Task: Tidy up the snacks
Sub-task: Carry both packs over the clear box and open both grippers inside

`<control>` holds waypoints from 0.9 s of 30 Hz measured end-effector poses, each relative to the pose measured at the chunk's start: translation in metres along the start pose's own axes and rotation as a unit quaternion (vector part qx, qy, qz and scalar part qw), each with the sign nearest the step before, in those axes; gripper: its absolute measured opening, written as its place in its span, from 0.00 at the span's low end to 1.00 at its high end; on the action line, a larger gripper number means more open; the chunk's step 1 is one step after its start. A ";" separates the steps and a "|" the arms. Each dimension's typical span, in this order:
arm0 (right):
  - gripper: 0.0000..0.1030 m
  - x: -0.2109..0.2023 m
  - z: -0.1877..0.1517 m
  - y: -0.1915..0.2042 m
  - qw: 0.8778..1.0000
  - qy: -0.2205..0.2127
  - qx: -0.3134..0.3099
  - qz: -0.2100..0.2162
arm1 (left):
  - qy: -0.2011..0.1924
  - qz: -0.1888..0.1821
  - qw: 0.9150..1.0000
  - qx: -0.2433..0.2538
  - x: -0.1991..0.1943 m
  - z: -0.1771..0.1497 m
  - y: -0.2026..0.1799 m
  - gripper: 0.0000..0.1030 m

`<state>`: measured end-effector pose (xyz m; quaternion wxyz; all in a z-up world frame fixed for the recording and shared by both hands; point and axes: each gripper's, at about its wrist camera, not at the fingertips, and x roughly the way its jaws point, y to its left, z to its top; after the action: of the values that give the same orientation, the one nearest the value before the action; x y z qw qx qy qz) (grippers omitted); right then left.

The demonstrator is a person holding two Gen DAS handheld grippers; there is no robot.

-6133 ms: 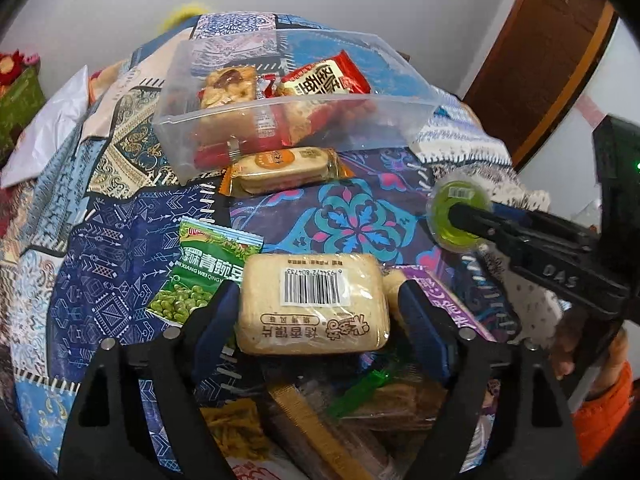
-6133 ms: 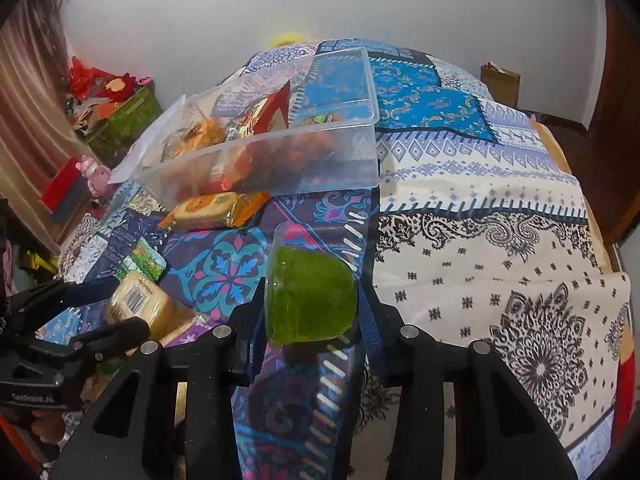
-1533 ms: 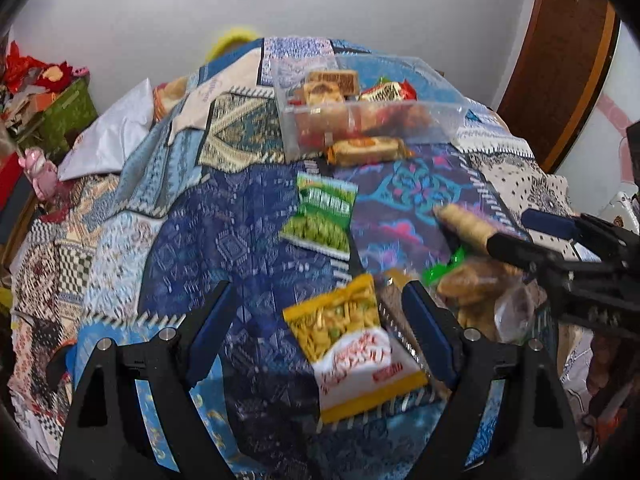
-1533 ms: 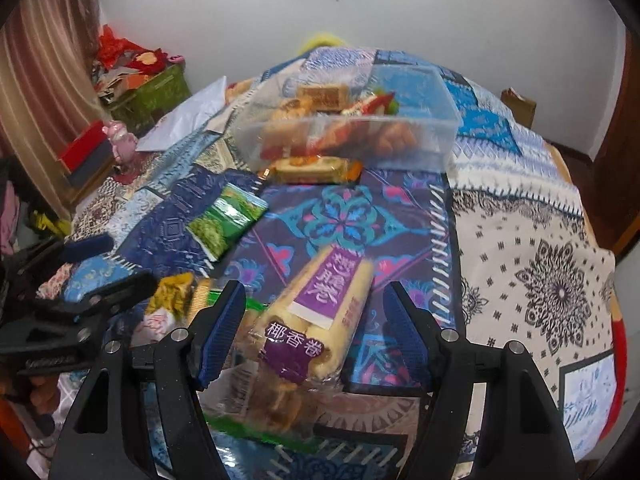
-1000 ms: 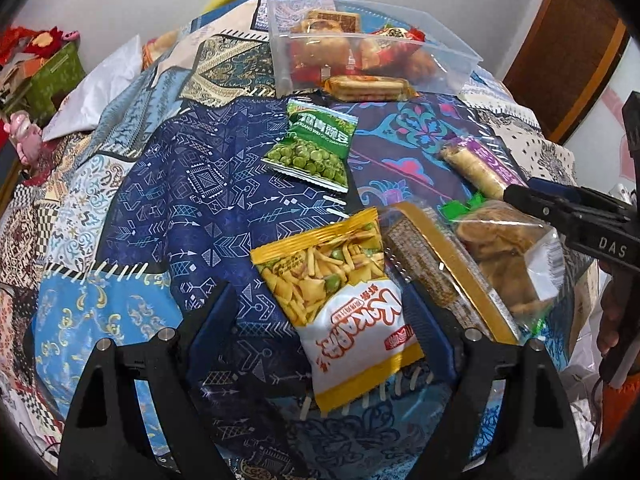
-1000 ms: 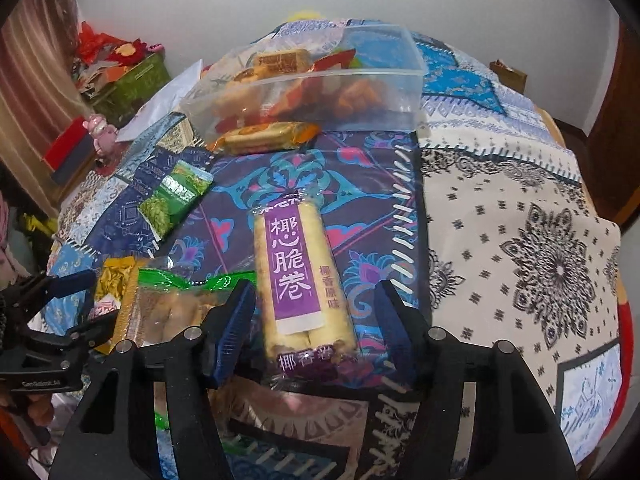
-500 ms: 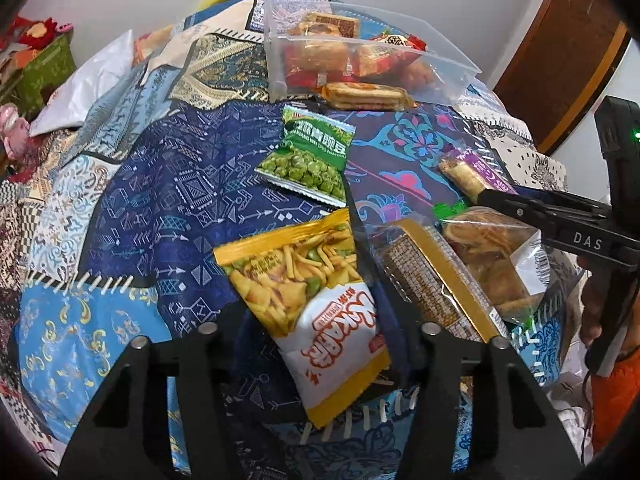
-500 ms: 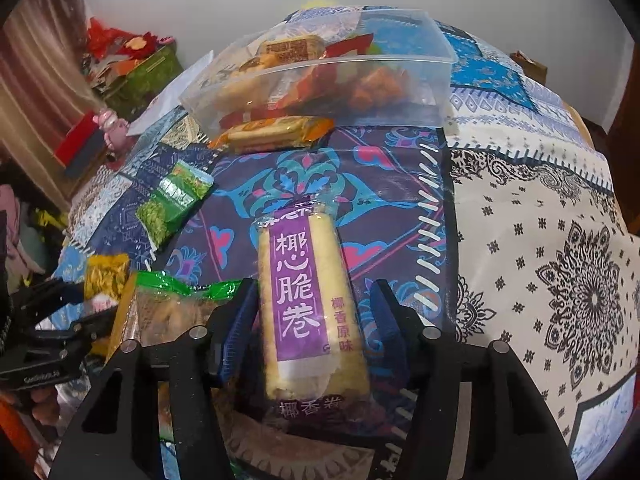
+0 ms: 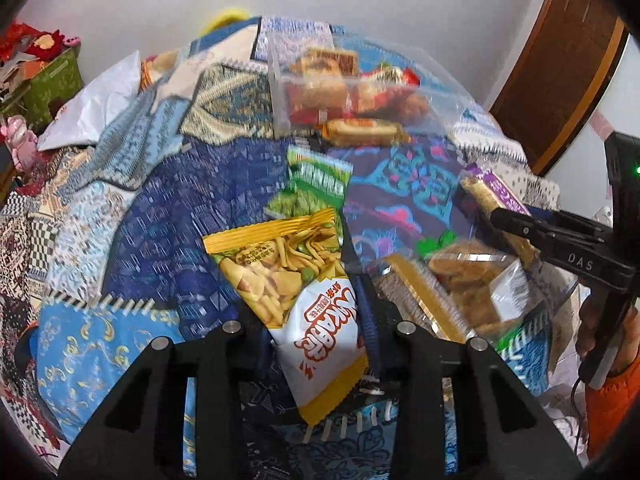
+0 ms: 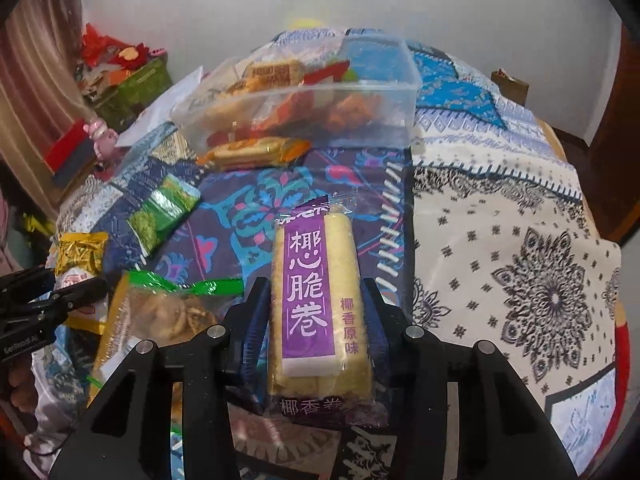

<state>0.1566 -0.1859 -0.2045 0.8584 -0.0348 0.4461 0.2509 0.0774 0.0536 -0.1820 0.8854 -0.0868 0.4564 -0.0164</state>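
Observation:
My left gripper [image 9: 312, 316] is shut on a yellow and white crisp bag [image 9: 288, 272], which pokes forward over the quilt. My right gripper [image 10: 316, 300] holds a long roll packet with a purple label [image 10: 312, 292]; its jaws are closing and the pads press the packet's sides. That packet [image 9: 488, 192] and the right gripper's fingers [image 9: 520, 224] also show at the right of the left wrist view. A clear plastic box [image 10: 412, 112] with several snacks stands at the far end; the left wrist view shows the clear box [image 9: 276, 92] blurred.
A green pea packet [image 10: 164, 208] and an orange-wrapped cake [image 10: 252, 150] lie before the box. A clear bag of biscuits [image 10: 168, 316] lies between the grippers. A patchwork quilt [image 10: 520, 260] covers the surface. A wooden door [image 9: 560, 60] stands at the right.
The left jaws have shut on the crisp bag, which now sits higher between them. The right jaws have narrowed onto the roll packet. The cake and jelly cup held earlier are gone from the grippers.

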 end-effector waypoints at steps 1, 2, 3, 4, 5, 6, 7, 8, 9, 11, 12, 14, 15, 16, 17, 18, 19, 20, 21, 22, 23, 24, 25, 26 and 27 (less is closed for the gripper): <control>0.40 -0.003 0.002 0.000 1.000 -0.006 0.001 -0.001 | -0.005 0.000 1.000 0.000 -0.003 0.002 0.000 0.35; 0.40 -0.006 0.005 0.000 1.000 -0.011 0.003 0.000 | -0.011 0.000 1.000 0.000 -0.007 0.006 0.000 0.35; 0.40 -0.009 0.008 0.000 1.000 -0.016 0.006 0.001 | -0.016 -0.001 1.000 0.000 -0.009 0.009 0.000 0.35; 0.40 -0.013 0.011 0.000 1.000 -0.023 0.008 0.003 | -0.024 -0.002 1.000 0.000 -0.014 0.014 0.000 0.35; 0.40 -0.016 0.014 0.000 1.000 -0.030 0.010 0.002 | -0.030 -0.002 1.000 0.000 -0.016 0.019 -0.001 0.35; 0.40 -0.021 0.018 0.000 0.999 -0.039 0.011 0.003 | -0.035 -0.003 0.999 0.000 -0.019 0.023 -0.001 0.35; 0.40 -0.025 0.022 0.000 0.999 -0.047 0.012 0.003 | -0.044 -0.004 0.999 0.002 -0.022 0.029 -0.002 0.35; 0.40 -0.028 0.025 0.000 0.999 -0.052 0.013 0.004 | -0.050 -0.004 0.999 0.002 -0.023 0.034 -0.004 0.35; 0.40 -0.032 0.030 0.000 0.998 -0.061 0.014 0.004 | -0.056 -0.006 0.998 0.004 -0.025 0.040 -0.005 0.35; 0.40 -0.038 0.038 0.000 0.997 -0.074 0.014 0.005 | -0.064 -0.007 0.998 0.005 -0.026 0.051 -0.009 0.35; 0.40 -0.041 0.042 0.000 0.997 -0.080 0.014 0.005 | -0.069 -0.008 0.998 0.007 -0.026 0.058 -0.011 0.35; 0.40 -0.044 0.051 -0.001 0.996 -0.091 0.013 0.003 | -0.076 -0.009 0.997 0.009 -0.027 0.070 -0.014 0.35; 0.40 -0.046 0.055 -0.002 0.995 -0.096 0.014 0.001 | -0.079 -0.010 0.997 0.010 -0.027 0.075 -0.014 0.35; 0.40 -0.048 0.060 -0.003 0.995 -0.102 0.016 0.001 | -0.084 -0.012 0.996 0.011 -0.027 0.083 -0.016 0.35; 0.40 -0.049 0.065 -0.004 0.994 -0.108 0.018 0.002 | -0.087 -0.012 0.996 0.012 -0.026 0.088 -0.017 0.35; 0.40 -0.051 0.069 -0.006 0.993 -0.113 0.020 0.001 | -0.090 -0.011 0.996 0.012 -0.026 0.093 -0.018 0.35; 0.40 -0.052 0.074 -0.008 0.993 -0.119 0.022 0.000 | -0.094 -0.012 0.995 0.013 -0.025 0.100 -0.018 0.35; 0.40 -0.054 0.078 -0.010 0.992 -0.125 0.024 0.000 | -0.098 -0.012 0.995 0.013 -0.024 0.106 -0.019 0.35; 0.40 -0.054 0.084 -0.012 0.991 -0.130 0.026 0.000 | -0.100 -0.011 0.995 0.015 -0.022 0.112 -0.020 0.35; 0.40 -0.054 0.089 -0.013 0.990 -0.135 0.028 -0.001 | -0.104 -0.009 0.994 0.016 -0.020 0.119 -0.021 0.35; 0.40 -0.054 0.092 -0.015 0.990 -0.138 0.029 -0.002 | -0.106 -0.008 0.994 0.017 -0.017 0.125 -0.021 0.35; 0.40 -0.053 0.097 -0.017 0.989 -0.142 0.031 -0.002 | -0.108 -0.007 0.994 0.018 -0.015 0.130 -0.021 0.35; 0.40 -0.051 0.102 -0.018 0.989 -0.145 0.033 -0.001 | -0.109 -0.005 0.994 0.018 -0.012 0.137 -0.021 0.35; 0.40 -0.049 0.106 -0.019 0.989 -0.147 0.033 -0.001 | -0.110 -0.005 0.994 0.017 -0.009 0.142 -0.021 0.35; 0.40 -0.049 0.109 -0.019 0.988 -0.149 0.033 -0.002 | -0.111 -0.005 0.994 0.018 -0.005 0.149 -0.021 0.35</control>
<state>0.2235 -0.1909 -0.1043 0.9164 0.0307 0.3212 0.2369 0.1962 0.0537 -0.0901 0.9319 -0.0747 0.3543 -0.0193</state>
